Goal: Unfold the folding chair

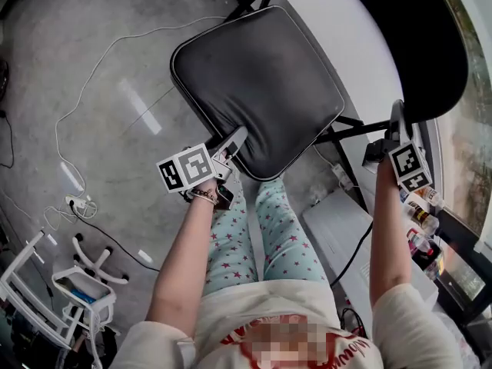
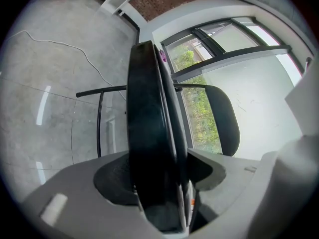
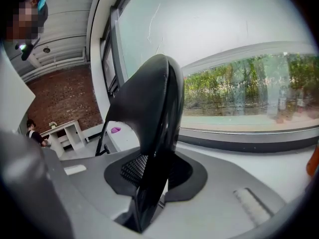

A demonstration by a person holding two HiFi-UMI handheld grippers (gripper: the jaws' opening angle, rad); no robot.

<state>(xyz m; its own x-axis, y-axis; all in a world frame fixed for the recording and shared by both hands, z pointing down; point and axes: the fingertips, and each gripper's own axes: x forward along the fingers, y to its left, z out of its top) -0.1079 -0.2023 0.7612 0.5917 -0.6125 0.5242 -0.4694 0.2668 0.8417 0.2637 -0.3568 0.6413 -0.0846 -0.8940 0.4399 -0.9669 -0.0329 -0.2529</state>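
Seat (image 1: 257, 83) of the black folding chair (image 1: 307, 91) lay tipped open over the grey floor (image 1: 115, 91), directly ahead of the person's star-patterned trousers (image 1: 288, 244), with the backrest (image 1: 415, 37) rising far to the right in front of the window (image 3: 249, 93). The left gripper (image 1: 234, 141) had its jaws clamped on the seat's near edge; in the left gripper view the padded seat (image 2: 152, 133) ran edge-on between both jaws and filled the gap. The right gripper (image 1: 396, 118) was closed on the near rim of the backrest, and in the right gripper view that dark panel (image 3: 149, 113) stood upright between the jaws, apparently pressed against the ribbed pad (image 3: 134, 169) on the left. A white cable (image 1: 92, 75) trailed over the floor, well apart from the chair, to the left.
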